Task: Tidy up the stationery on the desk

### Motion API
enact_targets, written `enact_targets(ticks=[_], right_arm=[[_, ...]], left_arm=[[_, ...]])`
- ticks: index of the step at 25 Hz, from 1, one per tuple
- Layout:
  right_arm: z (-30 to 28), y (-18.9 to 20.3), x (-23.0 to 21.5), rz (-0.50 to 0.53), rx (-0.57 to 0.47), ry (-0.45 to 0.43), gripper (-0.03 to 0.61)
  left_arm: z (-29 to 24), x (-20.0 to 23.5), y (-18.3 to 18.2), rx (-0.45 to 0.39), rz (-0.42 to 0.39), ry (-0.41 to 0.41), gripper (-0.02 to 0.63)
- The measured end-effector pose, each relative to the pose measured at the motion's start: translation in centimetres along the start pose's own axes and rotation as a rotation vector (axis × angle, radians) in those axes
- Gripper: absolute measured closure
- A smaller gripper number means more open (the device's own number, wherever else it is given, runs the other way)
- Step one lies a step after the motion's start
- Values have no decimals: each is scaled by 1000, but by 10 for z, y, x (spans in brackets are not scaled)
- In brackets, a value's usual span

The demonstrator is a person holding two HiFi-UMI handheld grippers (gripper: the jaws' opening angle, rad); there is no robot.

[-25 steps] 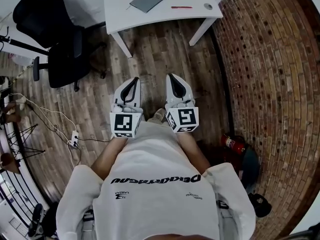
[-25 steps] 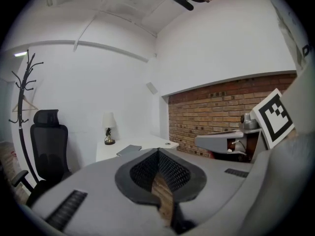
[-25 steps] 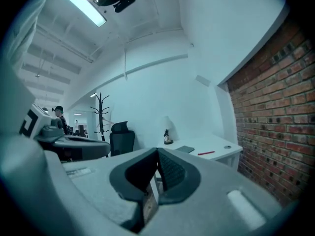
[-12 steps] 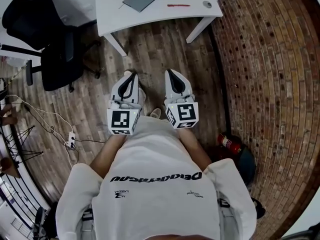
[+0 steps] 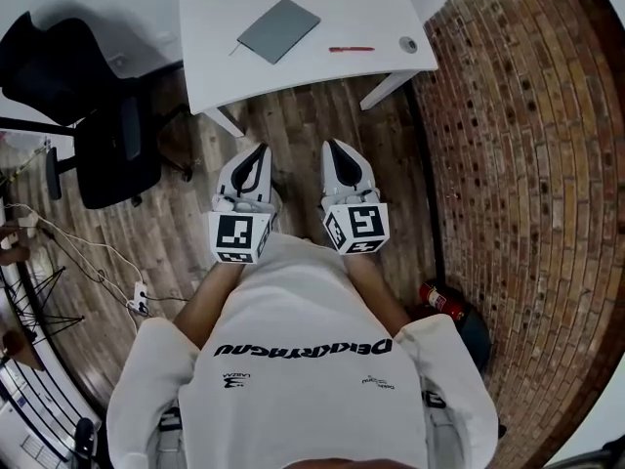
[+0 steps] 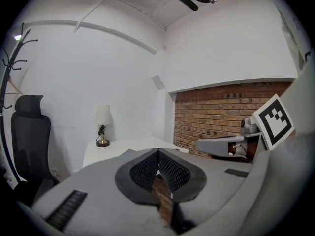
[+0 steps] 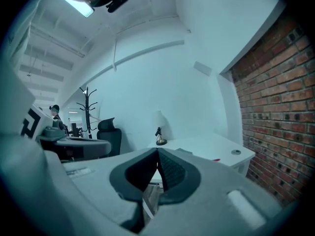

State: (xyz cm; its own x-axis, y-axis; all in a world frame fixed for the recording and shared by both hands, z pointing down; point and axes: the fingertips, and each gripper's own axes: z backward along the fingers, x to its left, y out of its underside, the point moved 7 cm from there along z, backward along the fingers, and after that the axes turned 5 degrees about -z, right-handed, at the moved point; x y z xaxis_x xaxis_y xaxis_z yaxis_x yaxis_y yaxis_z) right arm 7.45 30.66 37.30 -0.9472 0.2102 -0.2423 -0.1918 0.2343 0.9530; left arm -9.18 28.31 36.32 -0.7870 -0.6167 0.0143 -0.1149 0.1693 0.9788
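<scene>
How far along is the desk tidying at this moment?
Done: nothing visible; the grey notebook and red pen lie loose on the white desk. In hand: nothing; the left gripper and right gripper are shut, empty, short of the desk. Left: all the tidying.

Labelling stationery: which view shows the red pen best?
Head view: the red pen lies in full on the white desk. Right gripper view catches only a red sliver of it; left gripper view does not show it.

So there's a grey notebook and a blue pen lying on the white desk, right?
Not quite: the pen is red, not blue, as the head view shows. It does lie on the white desk, apart from the grey notebook.
</scene>
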Motion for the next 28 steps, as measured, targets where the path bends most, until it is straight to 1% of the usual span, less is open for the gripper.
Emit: enact_targets(ticks=[5,10,16,22,28], right_arm=[[-73,-25,2,1,13,12,577],[-142,-47,1,-13,19,56,577],[-210,-58,4,-42,46,115,577],[-250,-61,-3,-70,84,173,577],[-272,-57,-16,-102,123,207,580]], left_arm=[[-49,60,-18,27,22,19,615],[-99,114,-34,58,7,58,615],[-146,174,-33,109,-13,113,615],[-188,205,-28,157,-22,161,615],[-221,221,-24,198,-10,174,615]])
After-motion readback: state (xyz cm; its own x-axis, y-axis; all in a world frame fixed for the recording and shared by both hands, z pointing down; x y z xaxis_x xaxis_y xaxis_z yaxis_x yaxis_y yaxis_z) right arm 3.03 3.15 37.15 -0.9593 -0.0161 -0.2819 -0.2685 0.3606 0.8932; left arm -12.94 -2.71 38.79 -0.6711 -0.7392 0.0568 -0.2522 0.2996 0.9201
